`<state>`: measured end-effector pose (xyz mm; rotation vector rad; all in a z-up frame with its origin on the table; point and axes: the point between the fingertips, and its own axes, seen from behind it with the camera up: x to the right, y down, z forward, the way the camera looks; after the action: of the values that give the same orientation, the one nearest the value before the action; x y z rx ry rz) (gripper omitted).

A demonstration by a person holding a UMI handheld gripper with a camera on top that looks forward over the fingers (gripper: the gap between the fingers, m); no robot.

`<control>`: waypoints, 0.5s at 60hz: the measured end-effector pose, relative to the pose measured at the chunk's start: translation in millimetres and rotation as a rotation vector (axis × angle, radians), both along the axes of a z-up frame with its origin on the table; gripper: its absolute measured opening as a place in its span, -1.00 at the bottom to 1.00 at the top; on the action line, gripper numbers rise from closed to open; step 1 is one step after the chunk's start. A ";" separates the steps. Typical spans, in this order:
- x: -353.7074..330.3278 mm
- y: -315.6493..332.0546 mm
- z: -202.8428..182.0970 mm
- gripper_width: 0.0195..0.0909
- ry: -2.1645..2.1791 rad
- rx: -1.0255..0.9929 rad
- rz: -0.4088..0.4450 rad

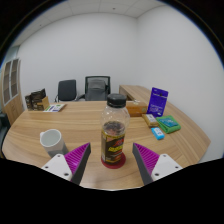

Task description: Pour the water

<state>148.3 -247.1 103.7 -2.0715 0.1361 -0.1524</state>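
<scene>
At the lower centre of the frame the claw (112,160) is open, and the bottle (114,131) stands on the table (30,140) between its two fingers, with a gap at each side. The bottle's label is too small to read. A white cup (52,141) stands to the left, near the left finger.

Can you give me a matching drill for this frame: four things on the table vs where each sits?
Things:
1. bottle
2. mug
3. purple sign
4. teal box

Places:
A. left of the bottle
B. upright at the table's far right
C. between the open fingers of the gripper
D. right of the bottle, before the sign

Pairs: 1-C, 2-A, 3-B, 4-D
</scene>
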 end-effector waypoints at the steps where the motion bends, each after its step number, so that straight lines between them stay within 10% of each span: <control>1: -3.7 -8.0 3.9 0.84 0.000 -0.003 -0.002; 30: -99.7 -218.5 110.2 0.86 -0.002 -0.023 0.028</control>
<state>48.6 -465.6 213.9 -2.0947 0.1051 -0.1393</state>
